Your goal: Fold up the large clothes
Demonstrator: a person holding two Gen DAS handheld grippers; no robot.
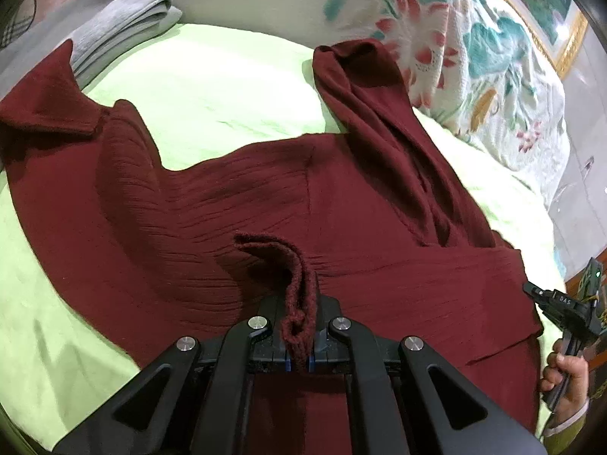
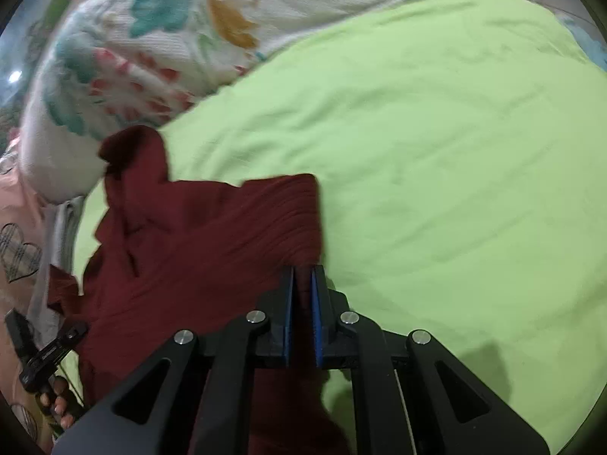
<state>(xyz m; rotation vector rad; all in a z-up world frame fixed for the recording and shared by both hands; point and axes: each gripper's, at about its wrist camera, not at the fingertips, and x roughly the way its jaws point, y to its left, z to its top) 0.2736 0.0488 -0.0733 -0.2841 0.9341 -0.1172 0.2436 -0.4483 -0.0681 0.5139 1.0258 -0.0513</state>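
A large dark red knit sweater [image 1: 235, 197] lies spread on a lime green bed sheet [image 1: 212, 87]. One sleeve [image 1: 383, 132] is folded in over the body; the other sleeve [image 1: 41, 102] reaches out to the far left. My left gripper [image 1: 299, 326] is shut on a bunched edge of the sweater and holds it up. My right gripper [image 2: 302, 288] is shut on another edge of the sweater [image 2: 197, 250], by its right corner. The right gripper also shows in the left wrist view [image 1: 557, 303], at the sweater's right edge. The left gripper shows in the right wrist view [image 2: 49, 352].
A floral quilt [image 1: 455, 45] is bunched along the far side of the bed. Folded grey clothes [image 1: 114, 22] lie at the far left, beside a pink garment [image 2: 19, 235]. Open green sheet [image 2: 455, 151] stretches to the right of the sweater.
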